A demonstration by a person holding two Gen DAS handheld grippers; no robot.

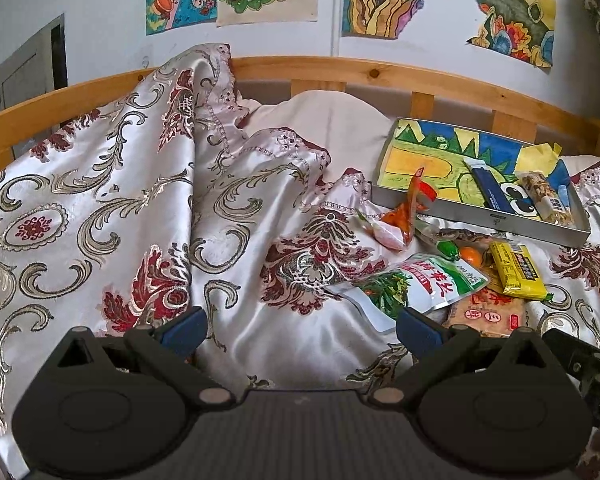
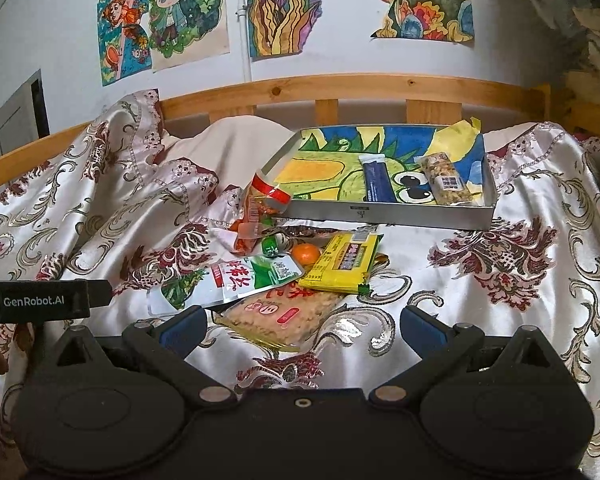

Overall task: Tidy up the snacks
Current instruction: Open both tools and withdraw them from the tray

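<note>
Snacks: we find a loose heap on the satin bedspread [image 2: 480,288], just in front of the metal tray [image 2: 388,216]; two items already lie inside the tray, a dark blue bar [image 2: 376,180] and a clear nut bar [image 2: 446,178]
Step in hand: we judge the sorting partly done, most packets not yet in the tray
Left gripper [image 1: 300,330]: jaws wide apart, nothing between them, hovering over bare cloth left of the heap
Right gripper [image 2: 302,330]: jaws wide apart, empty, with the flat rice-cracker packet [image 2: 284,314] lying just ahead between the fingers
Next move: we would expect the right gripper to close on that nearest packet; it lies partly under the green pouch [image 2: 236,280] and the yellow packet [image 2: 346,262], so a clean edge grip is called for
Materials: pouches are glossy film, thin and slippery; the cloth is slick, rumpled and patterned
Shapes: a small round orange [image 2: 306,253] sits among flat packets and may roll; a red-and-clear wrapper [image 2: 262,200] leans crumpled on the tray's near corner
Tray: shallow, rigid, lined with a coloured drawing
</note>
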